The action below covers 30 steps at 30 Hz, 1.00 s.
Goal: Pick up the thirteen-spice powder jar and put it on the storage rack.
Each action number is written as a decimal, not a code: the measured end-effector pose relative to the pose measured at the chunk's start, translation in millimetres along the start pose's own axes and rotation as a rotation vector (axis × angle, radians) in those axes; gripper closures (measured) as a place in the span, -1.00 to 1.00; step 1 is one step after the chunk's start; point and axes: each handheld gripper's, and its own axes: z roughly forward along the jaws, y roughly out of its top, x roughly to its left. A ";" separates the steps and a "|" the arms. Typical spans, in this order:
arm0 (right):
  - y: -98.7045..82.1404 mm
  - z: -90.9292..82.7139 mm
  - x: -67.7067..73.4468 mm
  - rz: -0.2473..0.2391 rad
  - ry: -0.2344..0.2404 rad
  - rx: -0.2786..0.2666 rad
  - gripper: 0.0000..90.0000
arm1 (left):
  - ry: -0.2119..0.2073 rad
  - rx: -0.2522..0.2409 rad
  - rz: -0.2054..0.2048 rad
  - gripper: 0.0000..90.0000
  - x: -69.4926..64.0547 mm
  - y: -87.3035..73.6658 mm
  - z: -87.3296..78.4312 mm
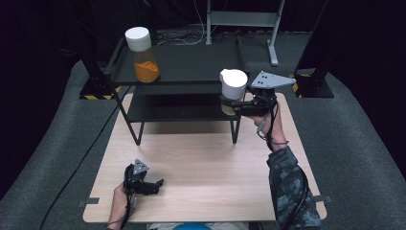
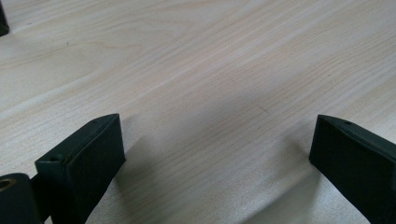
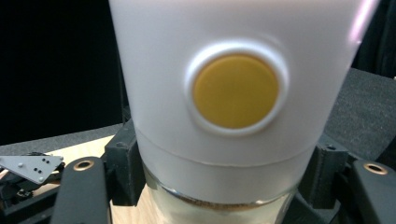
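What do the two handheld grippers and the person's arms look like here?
Both the left gripper and the right gripper are black, each topped by a grey three-cornered plate and trailing a dark cable. The right arm wears a camouflage sleeve and a thin wristband; the left forearm has no sleeve.

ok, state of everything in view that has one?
Right hand-held gripper: shut on white-capped jar.
White-capped jar: held off the table, cap on, beside the shelf's right end.
Left hand-held gripper: open, nothing between its jaws, low over the table.
Orange-filled jar: upright on the top shelf, capped.
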 end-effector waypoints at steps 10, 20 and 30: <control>9.2 -1.1 -13.0 0.003 0.035 -0.007 -0.33 | 0.000 0.000 0.000 -0.94 0.0 0.0 0.0; 21.5 -1.1 -19.8 0.004 0.049 -0.022 -0.33 | -0.001 0.000 0.000 -0.94 0.2 0.0 -0.1; 26.1 -0.8 -27.3 0.022 0.052 -0.050 -0.33 | -0.003 0.001 0.002 -0.94 0.4 0.1 -0.1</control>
